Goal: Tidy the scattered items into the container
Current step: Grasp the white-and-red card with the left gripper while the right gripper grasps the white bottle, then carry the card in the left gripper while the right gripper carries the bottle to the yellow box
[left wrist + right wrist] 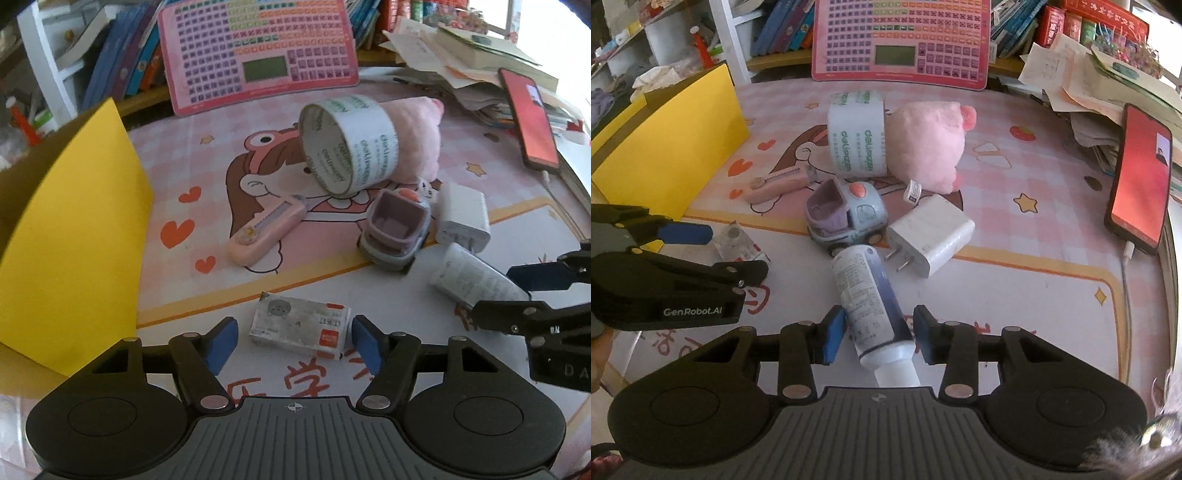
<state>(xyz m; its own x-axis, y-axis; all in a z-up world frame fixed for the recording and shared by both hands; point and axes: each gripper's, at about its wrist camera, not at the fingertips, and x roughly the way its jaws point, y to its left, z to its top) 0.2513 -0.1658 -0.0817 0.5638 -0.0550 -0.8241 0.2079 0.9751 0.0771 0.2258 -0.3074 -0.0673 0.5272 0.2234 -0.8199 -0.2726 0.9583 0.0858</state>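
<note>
One yellow container (74, 236) stands at the worktop's left edge. The left claw (293, 343) is spread around one small white box (301, 325). The right claw (877, 334) is spread around one lying tube (868, 299), pads not visibly touching. One toy car (846, 214) and one charger (932, 232) lie just beyond.
</note>
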